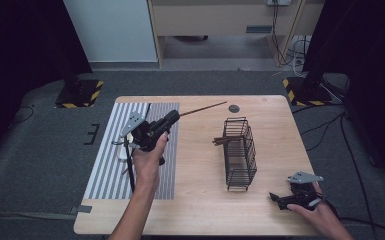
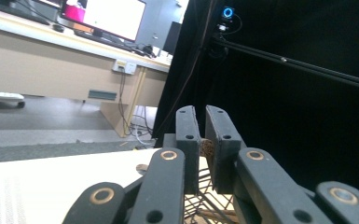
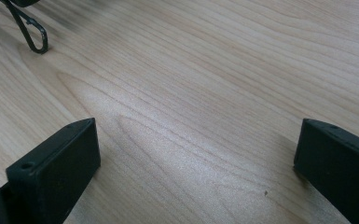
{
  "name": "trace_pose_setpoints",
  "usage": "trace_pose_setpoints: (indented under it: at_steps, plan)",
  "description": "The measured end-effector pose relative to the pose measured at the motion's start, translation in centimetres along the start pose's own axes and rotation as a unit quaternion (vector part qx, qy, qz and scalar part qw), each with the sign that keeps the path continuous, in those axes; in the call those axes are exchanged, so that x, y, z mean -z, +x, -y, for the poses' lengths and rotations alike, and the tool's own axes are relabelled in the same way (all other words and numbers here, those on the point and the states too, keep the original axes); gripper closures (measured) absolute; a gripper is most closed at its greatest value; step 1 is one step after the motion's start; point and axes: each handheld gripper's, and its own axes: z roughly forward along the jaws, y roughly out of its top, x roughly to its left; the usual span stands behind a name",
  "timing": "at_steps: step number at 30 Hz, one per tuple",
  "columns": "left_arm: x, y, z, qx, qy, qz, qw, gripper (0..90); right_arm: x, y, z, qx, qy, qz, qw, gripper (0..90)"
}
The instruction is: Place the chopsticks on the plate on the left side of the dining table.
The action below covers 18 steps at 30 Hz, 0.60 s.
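Clamping a thin brown stick (image 1: 203,108), the left gripper (image 1: 174,116) is raised over the striped mat (image 1: 107,150), its jaws drawn narrow around the stick's near end; in the left gripper view the rough brown end (image 2: 207,147) sits pinched between them. The stick runs on past the jaws toward the table's far edge, stopping near a small dark disc (image 1: 234,108). Right of that gripper lies a black wire basket (image 1: 240,154) on its side, with more brown sticks (image 1: 225,140) poking from its left side. The right gripper (image 1: 275,198) rests low by the table's (image 1: 200,200) near right corner, jaws spread wide over bare wood, holding nothing. Open tabletop separates the two grippers.
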Motion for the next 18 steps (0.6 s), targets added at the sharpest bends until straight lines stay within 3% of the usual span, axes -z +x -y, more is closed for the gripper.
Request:
trace_pose_setpoints:
  at_steps: [8, 18]
  plan:
    - [0.8, 0.5, -0.2, -0.005, -0.007, -0.014, 0.9999, 83.8, -0.1, -0.1, -0.1, 0.001, 0.001, -0.001, 1.0, 0.2]
    - [1.7, 1.8, 0.8, 0.002, -0.001, -0.036, 0.9993, 83.8, -0.4, -0.3, -0.4, -0.004, 0.0, 0.005, 1.0, 0.2]
